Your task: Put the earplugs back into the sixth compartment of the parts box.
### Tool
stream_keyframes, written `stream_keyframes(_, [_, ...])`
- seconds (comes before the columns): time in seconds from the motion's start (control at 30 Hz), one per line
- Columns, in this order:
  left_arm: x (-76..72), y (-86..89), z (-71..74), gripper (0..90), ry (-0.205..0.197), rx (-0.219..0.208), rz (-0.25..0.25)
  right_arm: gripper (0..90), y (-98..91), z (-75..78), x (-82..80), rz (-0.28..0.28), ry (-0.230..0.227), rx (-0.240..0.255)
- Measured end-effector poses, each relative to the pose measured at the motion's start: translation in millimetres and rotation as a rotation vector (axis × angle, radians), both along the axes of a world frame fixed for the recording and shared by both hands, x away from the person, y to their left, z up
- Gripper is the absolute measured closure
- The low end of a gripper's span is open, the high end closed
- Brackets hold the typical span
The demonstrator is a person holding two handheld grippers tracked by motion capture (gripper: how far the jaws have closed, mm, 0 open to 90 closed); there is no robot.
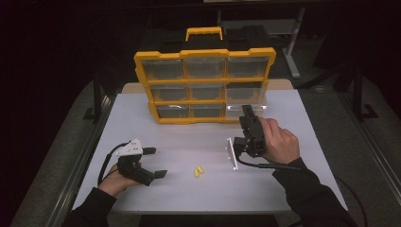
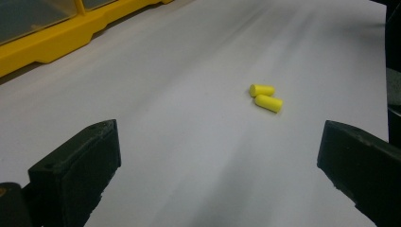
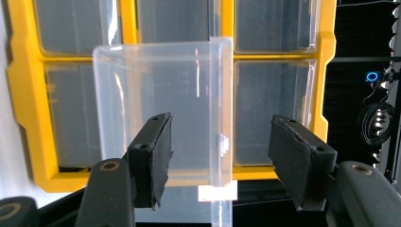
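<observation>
A clear plastic drawer (image 1: 246, 108) sticks out onto the table at the lower right of the yellow organizer (image 1: 204, 85). My right gripper (image 1: 247, 113) points at it. In the right gripper view one thin wall of the drawer (image 3: 161, 94) stands between the jaws, and my right gripper (image 3: 220, 142) is open, with neither pad pressing on it. Two yellow foam earplugs (image 1: 198, 171) lie side by side near the table's front. My left gripper (image 1: 156, 162) rests to their left, open and with nothing in it. In the left gripper view the earplugs (image 2: 265, 97) lie ahead of my left gripper (image 2: 217, 161), a little to the right.
The organizer (image 3: 23, 104) stands upright at the back of the white table (image 1: 189, 137), carry handle on top, with several clear drawers in its frame. One yellow corner of the organizer (image 2: 52, 42) lies far ahead of the left jaws. Dark floor surrounds the table.
</observation>
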State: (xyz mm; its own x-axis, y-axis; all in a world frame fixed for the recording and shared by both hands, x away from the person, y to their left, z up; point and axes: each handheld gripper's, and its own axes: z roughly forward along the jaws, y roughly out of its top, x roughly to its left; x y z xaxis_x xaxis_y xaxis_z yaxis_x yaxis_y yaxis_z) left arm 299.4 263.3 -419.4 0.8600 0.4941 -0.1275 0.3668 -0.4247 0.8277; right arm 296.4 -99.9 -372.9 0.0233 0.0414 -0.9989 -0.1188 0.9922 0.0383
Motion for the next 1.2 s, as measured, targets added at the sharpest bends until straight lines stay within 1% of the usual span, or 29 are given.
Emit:
stream_keyframes(0.07, [0.2, 0.0, -0.2, 0.0, 0.001, 0.0, 0.001, 36.1, 1.3, -4.5, -2.6, 0.01, -0.011, -0.001])
stream_keyframes(0.37, [-0.3, -0.2, -0.2, 0.0, -0.002, 0.002, 0.001, 30.1, 0.1, -18.6, -9.6, 0.017, 0.004, 0.004])
stream_keyframes(0.53, [-0.4, 0.2, 0.2, 0.0, -0.003, 0.004, 0.002, 26.5, -1.7, -25.9, -12.1, 0.019, 0.002, 0.001])
stream_keyframes(0.83, [-0.5, 0.4, 0.0, 0.0, -0.004, 0.006, 0.002, 18.3, -3.3, -38.6, -16.3, 0.021, 0.027, -0.009])
stream_keyframes(0.97, [-0.6, 0.7, -0.2, 0.0, -0.004, 0.006, 0.0, 13.8, -4.8, -43.3, -17.7, 0.022, 0.043, 0.005])
stream_keyframes(1.2, [-0.1, 0.7, -0.6, 0.0, -0.001, 0.005, 0.0, 8.8, -7.2, -51.2, -18.9, 0.017, 0.034, 0.016])
